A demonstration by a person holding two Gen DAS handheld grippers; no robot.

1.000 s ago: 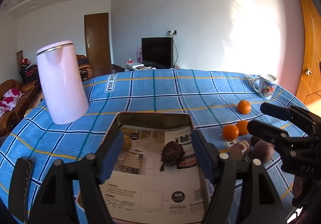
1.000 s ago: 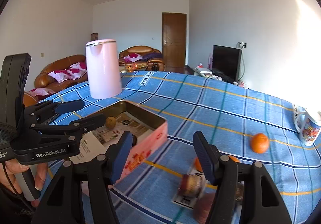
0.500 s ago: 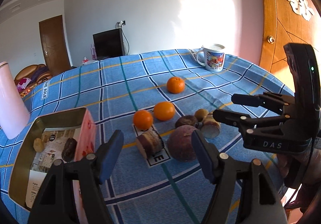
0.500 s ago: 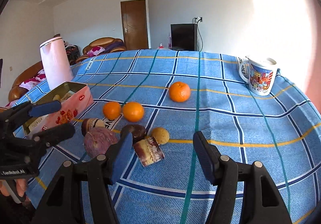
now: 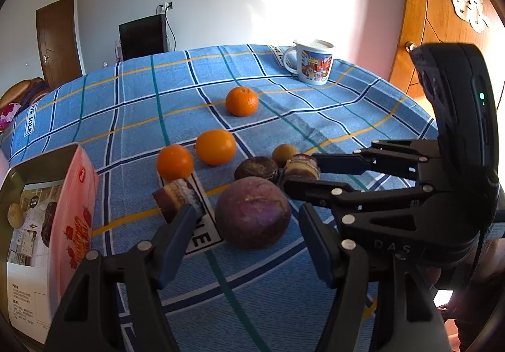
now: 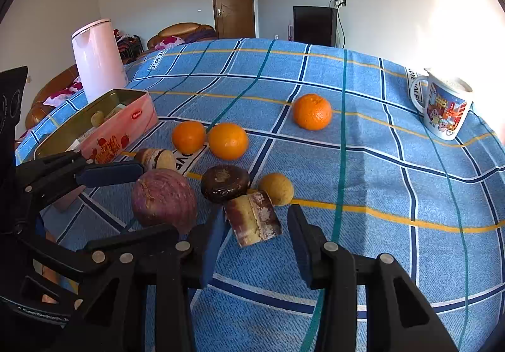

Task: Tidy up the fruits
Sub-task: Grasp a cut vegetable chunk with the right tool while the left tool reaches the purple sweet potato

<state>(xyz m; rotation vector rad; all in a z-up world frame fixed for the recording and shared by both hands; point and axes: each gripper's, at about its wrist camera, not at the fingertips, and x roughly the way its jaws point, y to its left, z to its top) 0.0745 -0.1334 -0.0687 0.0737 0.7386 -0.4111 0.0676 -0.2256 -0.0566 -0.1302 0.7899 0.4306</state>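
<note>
Both tools now over the fruit cluster, box shifted to frame edge.
Left tool (image 5: pixel 246 235) closing, straddling round purple fruit (image 5: pixel 252 213); right tool (image 6: pixel 255 233) closing, brown cake slice (image 6: pixel 252 217) between, contact unclear; pink tin box (image 5: pixel 47 210) cut off.

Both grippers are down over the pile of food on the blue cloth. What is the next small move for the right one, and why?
Probably ease the right gripper a little further forward before it shuts. Its jaws are closing, but the cake slice lies mostly ahead of the fingertips, with its near corner just between them. The pads do not yet press on it.
</note>
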